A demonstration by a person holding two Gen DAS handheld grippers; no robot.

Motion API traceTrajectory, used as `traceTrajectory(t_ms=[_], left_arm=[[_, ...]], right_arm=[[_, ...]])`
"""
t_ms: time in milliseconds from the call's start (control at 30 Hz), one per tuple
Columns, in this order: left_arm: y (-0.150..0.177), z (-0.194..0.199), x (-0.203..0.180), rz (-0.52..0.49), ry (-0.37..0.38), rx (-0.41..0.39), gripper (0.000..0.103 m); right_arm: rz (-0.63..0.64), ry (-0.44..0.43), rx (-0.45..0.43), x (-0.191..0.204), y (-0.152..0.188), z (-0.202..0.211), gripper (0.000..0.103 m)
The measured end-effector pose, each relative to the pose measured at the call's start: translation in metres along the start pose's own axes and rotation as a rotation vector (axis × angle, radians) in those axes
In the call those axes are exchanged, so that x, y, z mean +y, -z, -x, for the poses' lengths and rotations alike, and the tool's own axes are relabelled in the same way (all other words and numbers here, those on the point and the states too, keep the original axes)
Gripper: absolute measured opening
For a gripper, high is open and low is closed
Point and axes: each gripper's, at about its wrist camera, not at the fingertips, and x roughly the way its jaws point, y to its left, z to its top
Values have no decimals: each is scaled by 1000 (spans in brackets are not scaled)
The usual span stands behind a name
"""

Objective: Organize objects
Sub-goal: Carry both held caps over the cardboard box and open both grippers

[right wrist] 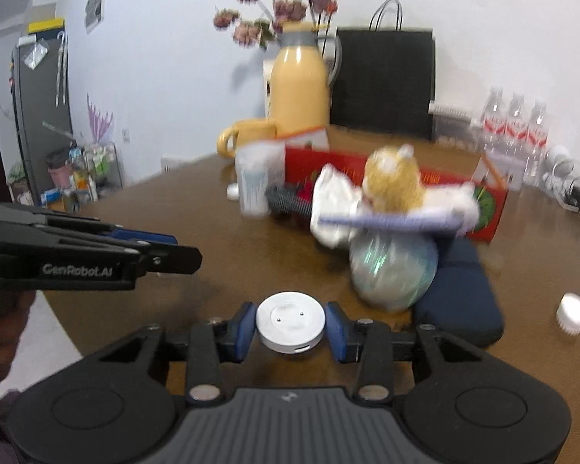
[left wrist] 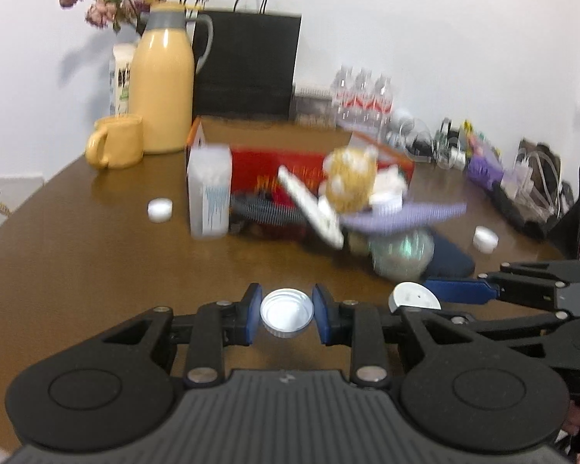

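The left gripper [left wrist: 287, 318] pinches a cap [left wrist: 287, 317] just above the counter [left wrist: 96, 255]. The right gripper [right wrist: 290, 326] pinches a white disc [right wrist: 290, 326], likely both bound for the red box [right wrist: 491, 208].

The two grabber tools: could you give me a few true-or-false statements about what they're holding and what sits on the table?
1. The left gripper has a silver screw cap between its pads, open side up. True.
2. The right gripper is empty. False: a white round disc sits between its blue pads.
3. The yellow mug stands beside the yellow jug. True.
4. The red box is at the table's near edge. False: it lies further back, behind the plush toy.
5. The black paper bag stands against the wall. True.
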Motion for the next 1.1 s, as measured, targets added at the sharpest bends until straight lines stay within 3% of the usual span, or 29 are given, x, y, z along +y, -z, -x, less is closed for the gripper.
traceTrajectory(t_ms=[333, 500, 733, 1100], left_arm=[[-99, -22, -14, -61, 16, -189, 29], [-145, -55, -23, -33, 24, -206, 29], [-193, -119, -25, 1, -23, -151, 29], [-208, -220, -14, 35, -131, 52, 29]], right_arm=[[35, 57, -174, -35, -81, 6, 38], [1, 86, -203, -65, -133, -16, 38], [-36, 143, -95, -107, -180, -86, 38], [-110, 212, 131, -160, -178, -181, 38]])
